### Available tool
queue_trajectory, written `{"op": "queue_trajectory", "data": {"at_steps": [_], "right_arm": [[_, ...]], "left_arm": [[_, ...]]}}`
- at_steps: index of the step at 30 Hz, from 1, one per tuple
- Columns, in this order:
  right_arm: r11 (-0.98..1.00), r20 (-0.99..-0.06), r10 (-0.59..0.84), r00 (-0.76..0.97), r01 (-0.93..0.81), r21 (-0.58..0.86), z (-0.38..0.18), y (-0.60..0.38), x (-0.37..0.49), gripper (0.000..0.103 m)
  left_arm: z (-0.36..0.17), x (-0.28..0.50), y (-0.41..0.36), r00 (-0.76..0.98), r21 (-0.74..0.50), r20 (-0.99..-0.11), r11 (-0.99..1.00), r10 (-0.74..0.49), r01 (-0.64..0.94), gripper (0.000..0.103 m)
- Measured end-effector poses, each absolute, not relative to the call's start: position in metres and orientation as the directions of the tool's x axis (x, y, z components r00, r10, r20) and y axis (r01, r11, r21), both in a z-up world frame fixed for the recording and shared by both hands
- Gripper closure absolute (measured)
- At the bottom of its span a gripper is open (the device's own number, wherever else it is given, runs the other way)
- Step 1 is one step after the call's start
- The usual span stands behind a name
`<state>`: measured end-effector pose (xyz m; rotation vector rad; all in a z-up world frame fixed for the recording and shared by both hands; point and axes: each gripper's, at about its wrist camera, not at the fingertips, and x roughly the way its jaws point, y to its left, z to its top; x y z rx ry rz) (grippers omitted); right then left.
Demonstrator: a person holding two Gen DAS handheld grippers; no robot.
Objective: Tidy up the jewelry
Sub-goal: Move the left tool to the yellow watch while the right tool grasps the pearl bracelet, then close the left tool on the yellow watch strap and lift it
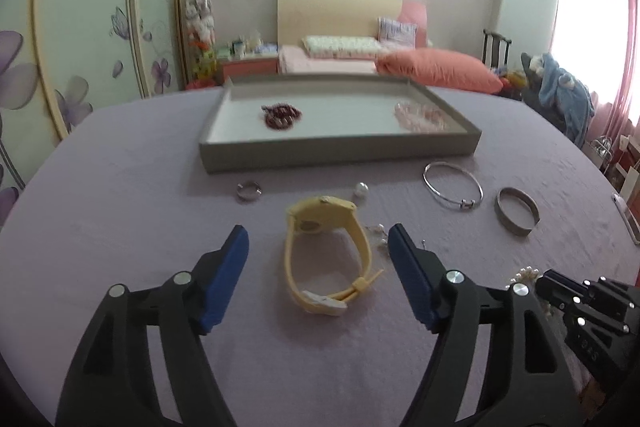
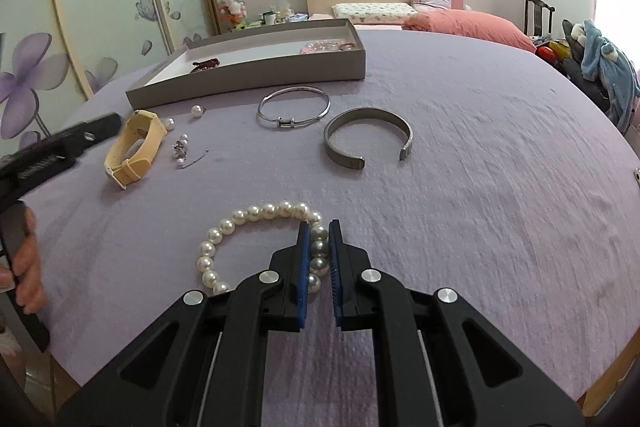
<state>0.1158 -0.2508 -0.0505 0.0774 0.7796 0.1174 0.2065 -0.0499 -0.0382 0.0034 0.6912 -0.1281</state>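
While the right tongs [image 2: 319, 227] are clenched on the white pearl bracelet [image 2: 256, 239] near the desk's [image 2: 480, 207] front edge, the left tongs [image 1: 318, 239] are held released around the pale yellow rubber-strapped watch [image 1: 326, 255]. A pick-up step is judged under way; a lift toward the shallow grey cardboard tray [image 1: 340, 155] at the far edge is called for next.

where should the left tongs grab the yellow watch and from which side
Take the yellow watch by one side of its strap, coming down from above. It rests on edge as an open loop with the face tilted at the far end, so one finger could drop inside the loop and one outside. The left tongs stand open, straddling the loop, not touching it. The near buckle end looks bulkier and probably harder to pinch.
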Motion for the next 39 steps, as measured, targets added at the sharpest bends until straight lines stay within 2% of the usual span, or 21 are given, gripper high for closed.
{"op": "queue_trajectory", "data": {"at_steps": [7, 13, 14, 15, 17, 18, 20, 39], "right_arm": [[0.987, -0.696, 0.159, 0.7, -0.089, 0.135, -0.05, -0.255, 0.121, 0.093], [0.985, -0.696, 0.169, 0.698, -0.096, 0.143, -0.05, -0.258, 0.124, 0.093], [0.984, -0.695, 0.172, 0.698, -0.097, 0.147, -0.05, -0.258, 0.124, 0.093], [0.984, -0.695, 0.175, 0.698, -0.098, 0.149, -0.05, -0.258, 0.124, 0.093], [0.982, -0.693, 0.183, 0.697, -0.103, 0.156, -0.05, -0.258, 0.125, 0.093], [0.982, -0.692, 0.187, 0.698, -0.105, 0.158, -0.05, -0.259, 0.124, 0.093], [0.98, -0.684, 0.197, 0.702, -0.113, 0.166, -0.049, -0.259, 0.124, 0.093], [0.966, -0.542, 0.258, 0.8, -0.213, 0.145, 0.003, -0.242, 0.111, 0.093]], "left_arm": [[-0.053, 0.228, -0.062, 0.697, 0.001, -0.715, 0.997, -0.051, 0.074, 0.03], [-0.06, 0.24, -0.062, 0.668, 0.001, -0.744, 0.999, -0.027, 0.041, 0.03], [-0.062, 0.242, -0.06, 0.66, -0.007, -0.751, 0.999, -0.029, 0.037, 0.035], [-0.064, 0.244, -0.06, 0.648, -0.017, -0.76, 0.999, -0.037, 0.037, 0.046], [-0.067, 0.246, -0.056, 0.627, -0.051, -0.775, 0.997, -0.072, 0.051, 0.056], [-0.066, 0.246, -0.055, 0.631, -0.06, -0.772, 0.997, -0.079, 0.05, 0.061], [-0.066, 0.244, -0.052, 0.633, -0.076, -0.769, 0.996, -0.093, 0.054, 0.063], [-0.012, 0.176, 0.001, 0.779, -0.143, -0.618, 0.989, -0.108, 0.023, 0.064]]}}
